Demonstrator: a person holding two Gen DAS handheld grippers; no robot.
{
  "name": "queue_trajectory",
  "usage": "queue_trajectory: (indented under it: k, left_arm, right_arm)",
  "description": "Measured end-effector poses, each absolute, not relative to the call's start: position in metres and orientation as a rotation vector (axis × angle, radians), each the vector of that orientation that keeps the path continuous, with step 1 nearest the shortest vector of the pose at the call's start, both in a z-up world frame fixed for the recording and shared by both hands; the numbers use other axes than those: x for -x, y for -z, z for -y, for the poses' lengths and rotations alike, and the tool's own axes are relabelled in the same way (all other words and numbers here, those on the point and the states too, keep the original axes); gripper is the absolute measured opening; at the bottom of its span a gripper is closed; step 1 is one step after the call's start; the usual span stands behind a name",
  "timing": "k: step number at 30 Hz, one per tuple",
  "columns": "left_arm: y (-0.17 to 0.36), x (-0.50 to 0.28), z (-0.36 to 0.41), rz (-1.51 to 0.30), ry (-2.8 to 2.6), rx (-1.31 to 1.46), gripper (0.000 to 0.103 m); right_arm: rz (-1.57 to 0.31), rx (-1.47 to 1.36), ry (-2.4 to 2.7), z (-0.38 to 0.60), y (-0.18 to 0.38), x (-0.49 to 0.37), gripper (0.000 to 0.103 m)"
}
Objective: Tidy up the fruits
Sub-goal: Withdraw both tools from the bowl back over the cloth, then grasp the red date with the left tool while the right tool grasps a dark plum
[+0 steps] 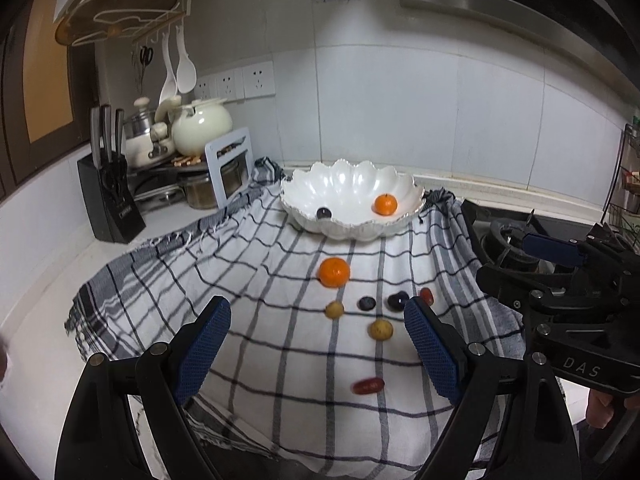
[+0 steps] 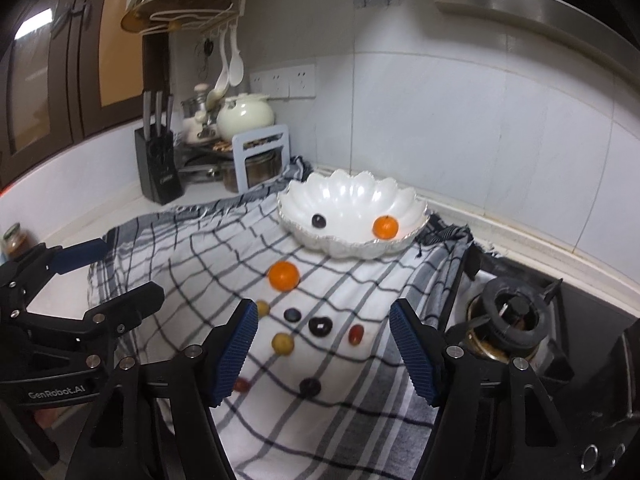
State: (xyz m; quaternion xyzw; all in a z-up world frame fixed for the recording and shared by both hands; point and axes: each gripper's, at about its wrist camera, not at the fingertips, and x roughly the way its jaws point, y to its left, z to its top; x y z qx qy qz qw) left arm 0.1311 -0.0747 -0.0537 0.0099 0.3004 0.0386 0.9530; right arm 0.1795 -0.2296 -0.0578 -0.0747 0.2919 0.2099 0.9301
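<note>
Fruits: one orange [image 2: 385, 227] and one dark grape [image 2: 319, 221] sit in the white bowl [image 2: 352, 196]; second orange [image 2: 283, 275] plus small grapes and yellow fruits lie loose on the checked cloth [image 2: 192, 248]. Risk: round fruit rolling on the wrinkled cloth if nudged (stove burner [image 2: 510, 320] is just beside its edge). Left gripper [image 1: 316, 344] and right gripper [image 2: 324, 350] both hover above the cloth, jaws spread wide, empty.

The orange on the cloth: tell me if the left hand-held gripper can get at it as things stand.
Probably yes. The orange sits alone on the checked cloth, ahead of the open left hand-held gripper, with only small fruits nearer, off to the right.
</note>
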Motion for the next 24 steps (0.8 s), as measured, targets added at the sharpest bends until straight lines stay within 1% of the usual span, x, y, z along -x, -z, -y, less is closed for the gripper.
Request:
queue_trajectory:
  k: [6,15,22,24]
  left_arm:
    - [0.072,-0.129,0.083,-0.632,-0.073,-0.03,0.088]
    - [0.103,-0.132,0.095,-0.68,-0.057,-0.05,0.082]
    - [0.125,-0.139,0.099,-0.729,-0.048,-0.021,0.071]
    - [0.132,-0.141,0.101,-0.739,-0.046,-0.023,0.07]
  right_arm:
    - [-0.651,0.162,-0.466,0.229,0.079,-0.183,0.062]
    - [-0.722,0.178,-0.492,0.227,0.107,-0.192,0.054]
    - [-0.77,0.186,-0.505,0.226,0.124,-0.199,0.049]
    - [-0.781,0.19,-0.511,0.226,0.129,-0.201,0.048]
